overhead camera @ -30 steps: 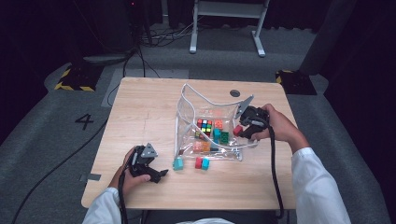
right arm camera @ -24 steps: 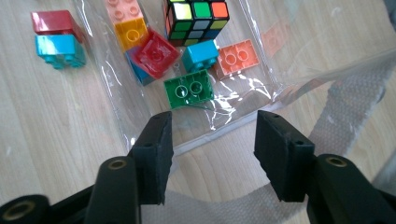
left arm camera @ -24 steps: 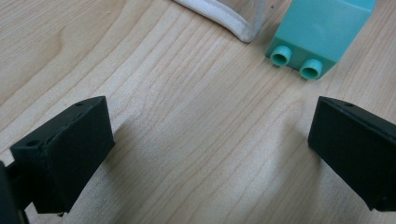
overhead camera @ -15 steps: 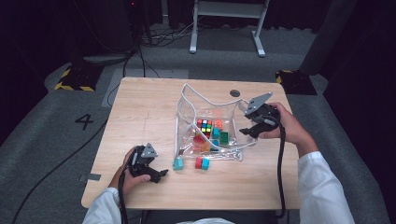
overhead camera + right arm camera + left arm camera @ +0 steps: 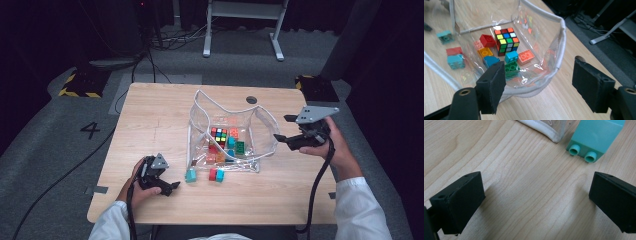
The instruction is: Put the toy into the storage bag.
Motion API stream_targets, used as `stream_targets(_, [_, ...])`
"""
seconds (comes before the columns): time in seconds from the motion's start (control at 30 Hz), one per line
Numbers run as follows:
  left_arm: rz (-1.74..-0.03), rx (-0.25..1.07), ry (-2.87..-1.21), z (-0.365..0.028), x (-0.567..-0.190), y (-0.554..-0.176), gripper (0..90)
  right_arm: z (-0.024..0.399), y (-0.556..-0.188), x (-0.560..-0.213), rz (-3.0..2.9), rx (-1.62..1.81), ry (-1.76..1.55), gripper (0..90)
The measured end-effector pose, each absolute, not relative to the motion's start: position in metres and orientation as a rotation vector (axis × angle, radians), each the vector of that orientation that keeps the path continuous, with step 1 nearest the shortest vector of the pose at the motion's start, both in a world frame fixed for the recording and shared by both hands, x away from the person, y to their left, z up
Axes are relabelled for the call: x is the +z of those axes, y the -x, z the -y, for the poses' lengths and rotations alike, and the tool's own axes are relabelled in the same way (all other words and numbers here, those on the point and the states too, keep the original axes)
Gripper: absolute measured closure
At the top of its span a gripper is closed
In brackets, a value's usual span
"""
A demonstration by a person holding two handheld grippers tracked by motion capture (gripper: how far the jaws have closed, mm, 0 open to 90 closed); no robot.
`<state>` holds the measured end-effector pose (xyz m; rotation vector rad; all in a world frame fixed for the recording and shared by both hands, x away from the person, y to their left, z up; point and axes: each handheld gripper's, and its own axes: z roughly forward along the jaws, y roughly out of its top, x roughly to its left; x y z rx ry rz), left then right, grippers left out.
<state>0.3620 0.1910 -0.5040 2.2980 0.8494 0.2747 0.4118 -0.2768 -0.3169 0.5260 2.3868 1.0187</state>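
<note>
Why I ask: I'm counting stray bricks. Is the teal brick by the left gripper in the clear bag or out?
Out: the teal brick lies on the bare table beside the clear bag corner.

You have one clear bag [image 5: 265, 125], one puzzle cube [image 5: 218, 135] inside it among several toy bricks too jumbled to count, and three bricks [image 5: 216, 174] outside on one table [image 5: 150, 115].

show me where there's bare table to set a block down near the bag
The far left stretch of the table, between its left edge and the clear bag, is bare. So is the front strip between the loose blocks and the near edge. It is crowded at the bag's front, by the teal block and left gripper.
</note>
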Motion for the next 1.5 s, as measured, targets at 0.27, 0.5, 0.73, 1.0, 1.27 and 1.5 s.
stream_targets(0.27, [-0.848,0.274,-2.3,-0.191,-0.504,-0.362,0.2,0.299,-0.382,-0.329,-2.315,1.099,-0.566,26.0])
stream_targets(0.5, [-0.85,0.275,-2.298,-0.191,-0.504,-0.362,0.1,0.312,-0.365,-0.359,-2.32,1.135,-0.616,26.1])
stream_targets(0.73, [-0.848,0.275,-2.3,-0.191,-0.504,-0.362,0.2,0.313,-0.356,-0.393,-2.365,1.143,-0.629,27.7])
stream_targets(1.0, [-0.849,0.276,-2.3,-0.191,-0.504,-0.362,0.1,0.301,-0.35,-0.429,-2.436,1.161,-0.615,29.9])
stream_targets(1.27, [-0.848,0.274,-2.3,-0.191,-0.504,-0.362,0.2,0.271,-0.348,-0.459,-2.522,1.181,-0.571,33.1])
stream_targets(1.5, [-0.849,0.274,-2.298,-0.191,-0.504,-0.362,0.1,0.238,-0.351,-0.481,-2.596,1.192,-0.523,34.8])
